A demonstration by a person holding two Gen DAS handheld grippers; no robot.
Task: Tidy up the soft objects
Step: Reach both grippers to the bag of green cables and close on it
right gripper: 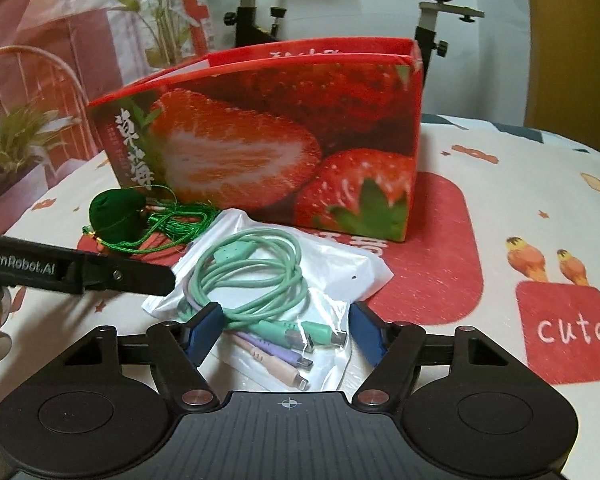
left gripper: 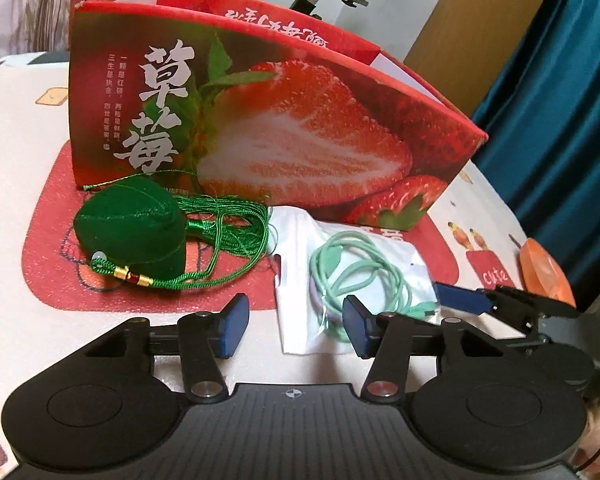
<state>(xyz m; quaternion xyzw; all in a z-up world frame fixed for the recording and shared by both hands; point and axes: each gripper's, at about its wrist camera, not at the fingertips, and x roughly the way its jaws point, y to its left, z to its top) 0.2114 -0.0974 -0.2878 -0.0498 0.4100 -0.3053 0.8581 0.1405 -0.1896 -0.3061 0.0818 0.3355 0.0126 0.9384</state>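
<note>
A green stuffed sachet with a long green cord lies on the cloth in front of a red strawberry-print box. Beside it lies a clear plastic bag of coiled mint cables. My left gripper is open, just short of the bag's near edge. My right gripper is open with its pads on either side of the bag's cable plugs. The sachet and box lie beyond. The left gripper's finger shows at left.
A patterned tablecloth covers the table. An orange object lies at the right edge in the left wrist view. An exercise bike stands behind the box, a plant at far left, and a teal curtain at right.
</note>
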